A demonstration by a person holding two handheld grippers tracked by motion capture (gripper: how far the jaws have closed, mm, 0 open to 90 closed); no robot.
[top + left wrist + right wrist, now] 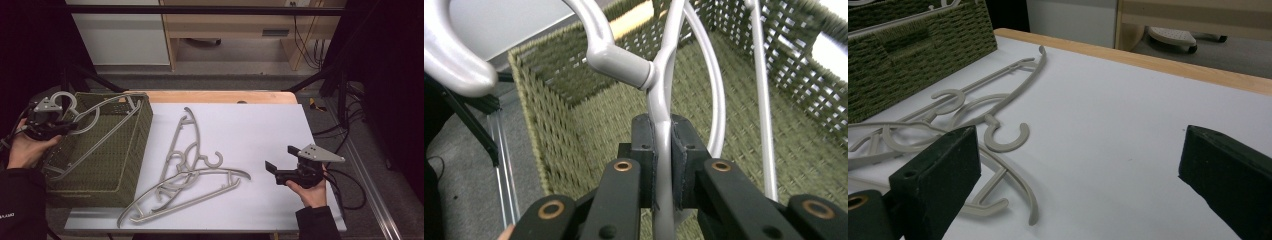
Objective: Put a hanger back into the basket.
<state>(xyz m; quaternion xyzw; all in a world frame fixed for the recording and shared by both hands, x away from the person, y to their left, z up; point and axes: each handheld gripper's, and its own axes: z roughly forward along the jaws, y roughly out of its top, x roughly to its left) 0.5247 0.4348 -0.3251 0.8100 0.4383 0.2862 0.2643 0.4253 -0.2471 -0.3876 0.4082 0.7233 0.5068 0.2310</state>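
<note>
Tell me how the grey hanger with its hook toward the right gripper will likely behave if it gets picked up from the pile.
The hanger looks like thin moulded plastic, so probably light and fairly stiff, with some flex along its long arms. It lies crossed with another hanger, so lifting it may drag or snag that one. Its smooth finish could slip between the right gripper's pads.

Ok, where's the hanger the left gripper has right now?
In the high view the held hanger is at the far left, lying across the open green basket, with the left gripper clamped on its neck just below the hook.
</note>
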